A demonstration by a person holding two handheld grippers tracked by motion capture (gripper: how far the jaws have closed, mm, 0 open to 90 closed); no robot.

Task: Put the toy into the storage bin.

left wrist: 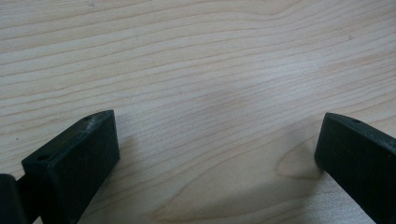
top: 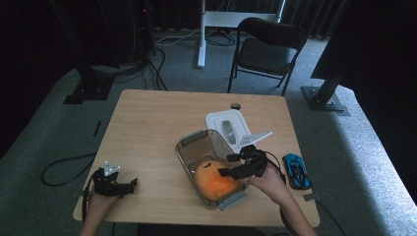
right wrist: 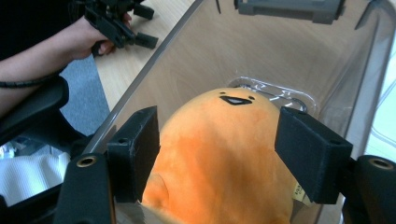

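Right tool (right wrist: 219, 154) stands wide astride the orange plush toy (right wrist: 219, 154), which lies inside the clear bin (top: 189, 147) on the table (top: 147, 128); I judge it delivered. Left tool (top: 118, 184) rests open, empty. Next: lift out, fetch the white lid (top: 228, 125).

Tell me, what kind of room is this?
Probably a lab or studio set up for recording. Black curtains hang around a lone wooden table, metal stands and cables sit on grey carpet, and a folding chair stands behind.
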